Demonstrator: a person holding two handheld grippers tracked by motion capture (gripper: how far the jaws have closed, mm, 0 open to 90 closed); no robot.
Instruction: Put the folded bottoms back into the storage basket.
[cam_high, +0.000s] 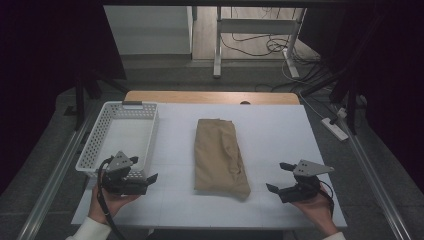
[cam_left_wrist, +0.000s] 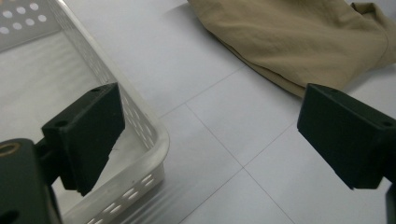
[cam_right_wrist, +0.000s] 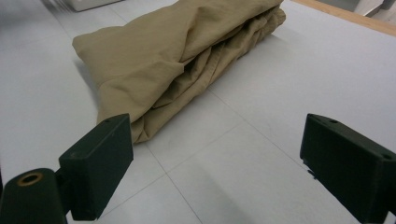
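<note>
- A tan cloth (cam_high: 220, 157) is lying folded in the middle of the white surface (cam_high: 280, 130).
- The cloth is lying flat, with its long side running away from the person.
- A white basket (cam_high: 102, 137) is sitting to the left of the cloth, a little apart from it.
- The left hand-held gripper (cam_high: 144, 170) is hovering to the left of the cloth, just at the near corner of the basket.
- Its jaws are standing wide, with nothing between them.
- In the left gripper view, the left hand-held gripper (cam_left_wrist: 210, 140) is pointing at the bare surface between the basket (cam_left_wrist: 154, 140) and the cloth (cam_left_wrist: 299, 37).
- The right hand-held gripper (cam_high: 278, 177) is hovering to the right of the cloth, near its close end.
- Its jaws are standing wide too, and holding nothing.
- In the right gripper view, the right hand-held gripper (cam_right_wrist: 215, 163) is facing the cloth (cam_right_wrist: 154, 56), not touching it.
- Both grippers are pointing in toward the cloth.
</note>
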